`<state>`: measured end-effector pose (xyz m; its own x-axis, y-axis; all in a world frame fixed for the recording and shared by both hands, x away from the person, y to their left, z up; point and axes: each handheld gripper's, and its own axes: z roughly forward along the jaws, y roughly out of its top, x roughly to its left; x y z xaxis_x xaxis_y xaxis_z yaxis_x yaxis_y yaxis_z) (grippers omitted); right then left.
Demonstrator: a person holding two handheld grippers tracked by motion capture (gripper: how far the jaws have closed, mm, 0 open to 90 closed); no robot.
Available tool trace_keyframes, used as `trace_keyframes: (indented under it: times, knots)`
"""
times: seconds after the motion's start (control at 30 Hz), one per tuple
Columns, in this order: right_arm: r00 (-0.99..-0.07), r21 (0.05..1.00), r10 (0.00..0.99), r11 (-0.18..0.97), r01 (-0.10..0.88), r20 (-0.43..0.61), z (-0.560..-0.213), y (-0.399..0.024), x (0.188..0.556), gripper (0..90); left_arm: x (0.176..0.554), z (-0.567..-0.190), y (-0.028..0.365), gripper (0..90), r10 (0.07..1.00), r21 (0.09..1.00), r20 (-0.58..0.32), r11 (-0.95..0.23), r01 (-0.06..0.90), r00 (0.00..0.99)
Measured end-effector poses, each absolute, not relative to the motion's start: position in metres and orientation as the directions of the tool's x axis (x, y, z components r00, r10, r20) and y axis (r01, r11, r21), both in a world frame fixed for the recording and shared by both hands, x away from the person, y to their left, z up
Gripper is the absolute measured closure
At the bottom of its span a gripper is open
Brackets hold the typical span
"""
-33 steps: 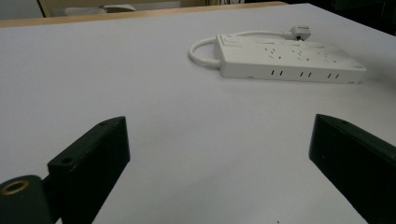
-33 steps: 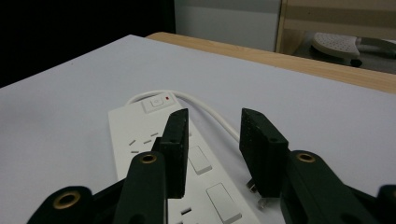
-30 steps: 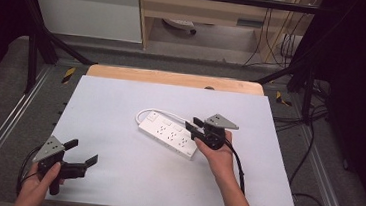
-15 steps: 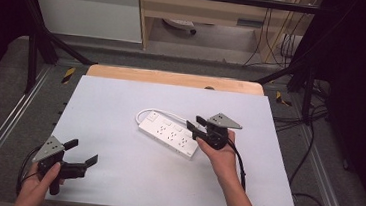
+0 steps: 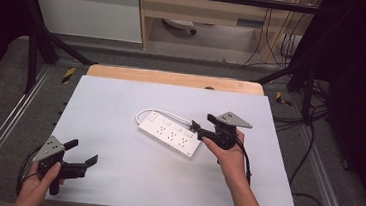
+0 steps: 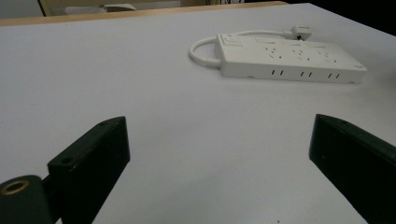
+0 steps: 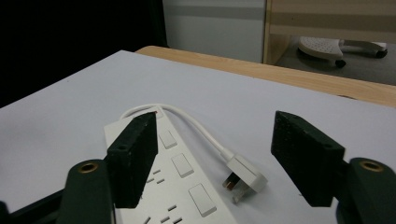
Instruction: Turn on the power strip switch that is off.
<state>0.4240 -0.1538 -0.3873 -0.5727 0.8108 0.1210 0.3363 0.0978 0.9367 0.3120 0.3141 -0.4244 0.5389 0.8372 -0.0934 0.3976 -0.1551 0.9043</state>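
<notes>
- The right gripper (image 5: 203,125) has its fingers (image 7: 133,156) standing apart with nothing pressed between them; they have just been opening, and the white plug (image 7: 245,176) lies loose on the desk (image 5: 121,102) in the gap ahead of them.
- The plug rests on its side, prongs turned toward the power strip (image 5: 170,135), just beside the strip's long edge (touching or not, I cannot tell).
- A short white cable (image 7: 187,119) curves from the plug back round to the strip's switch end.
- The right gripper sits at the strip's end nearer the right edge of the desk, held from below by the person's right hand (image 5: 226,154), with the grey plate on top.
- The left gripper (image 5: 84,152) has its fingers (image 6: 91,158) spread wide and empty (bare desk between them), pointing across the desk toward the strip.
- It is held near the desk's front left corner by the left hand (image 5: 38,183), well apart from the strip.
- The power strip lies flat, sockets up, slantwise near the middle of the white desk.
- A wooden edge (image 5: 173,78) shows along the far side of the desk.
</notes>
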Motion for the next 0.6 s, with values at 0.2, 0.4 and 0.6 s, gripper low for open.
trace_keyframes:
  times: [0.2,0.4,0.6]
  knots:
    - [-0.558,0.937,0.820,0.083,0.340,0.130,-0.383,-0.163,0.422,17.3,0.312,-0.424,0.314,5.4,0.840,0.904,-0.089,-0.158,0.397,0.536]
    - [-0.540,0.935,0.830,0.071,0.348,0.138,-0.379,-0.172,0.417,4.8,0.312,-0.425,0.314,5.4,0.839,0.903,-0.093,-0.155,0.400,0.537]
    - [-0.542,0.944,0.830,0.061,0.324,0.132,-0.375,-0.185,0.410,2.0,0.312,-0.425,0.314,5.4,0.840,0.903,-0.097,-0.152,0.402,0.534]
